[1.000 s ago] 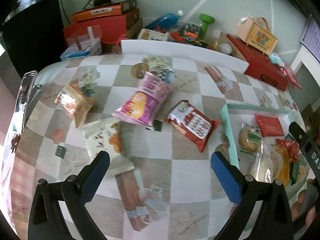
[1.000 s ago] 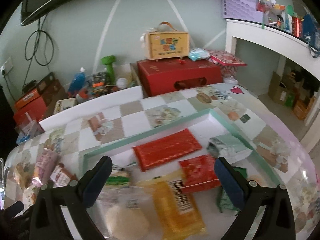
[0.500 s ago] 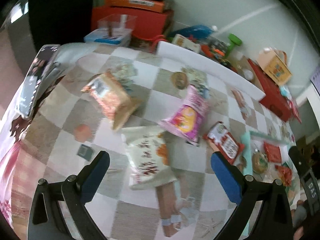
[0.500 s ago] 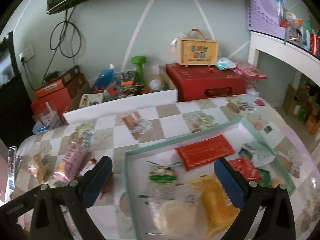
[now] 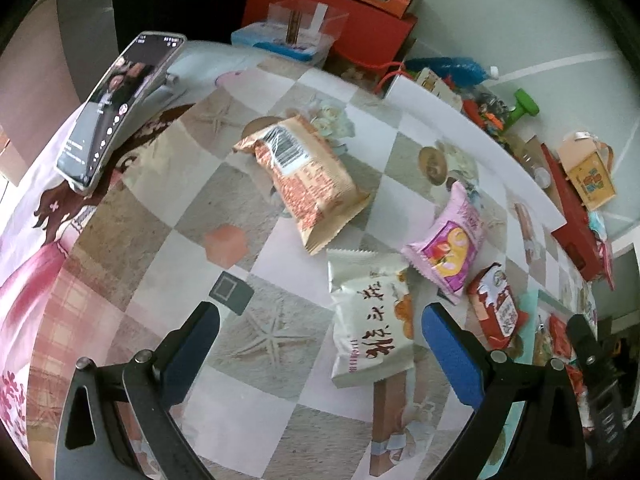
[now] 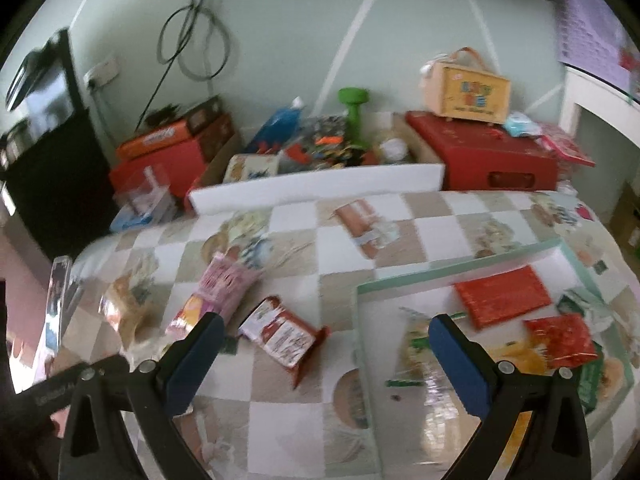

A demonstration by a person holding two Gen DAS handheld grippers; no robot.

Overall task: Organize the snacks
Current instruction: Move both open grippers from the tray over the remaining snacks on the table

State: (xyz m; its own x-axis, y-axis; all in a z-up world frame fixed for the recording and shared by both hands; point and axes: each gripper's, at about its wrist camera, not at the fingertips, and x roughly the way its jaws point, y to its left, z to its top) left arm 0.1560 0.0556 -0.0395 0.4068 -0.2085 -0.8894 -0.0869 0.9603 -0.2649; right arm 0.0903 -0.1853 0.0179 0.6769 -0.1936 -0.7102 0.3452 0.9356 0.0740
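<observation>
Loose snack packs lie on the checkered tablecloth: an orange pack [image 5: 308,180], a white pack [image 5: 372,328], a pink pack [image 5: 448,248] and a red pack [image 5: 496,308]. My left gripper [image 5: 316,344] hangs open above the cloth, the white pack just inside its right finger. The right wrist view shows the red pack [image 6: 284,332] and the pink pack [image 6: 218,292] beyond my right gripper [image 6: 320,344], which is open and empty. A mint-rimmed tray [image 6: 452,276] to the right holds several packs, among them a flat red one [image 6: 500,296].
A phone [image 5: 116,104] leans at the table's left edge. Red and orange boxes [image 5: 332,24], a green dumbbell [image 6: 354,116], a yellow case [image 6: 468,92] and a red case [image 6: 484,156] crowd the floor behind a white board [image 6: 316,188].
The left gripper swung left, so the loose packs shifted right in its view and the phone came in. The right gripper also turned left, bringing the loose packs into view.
</observation>
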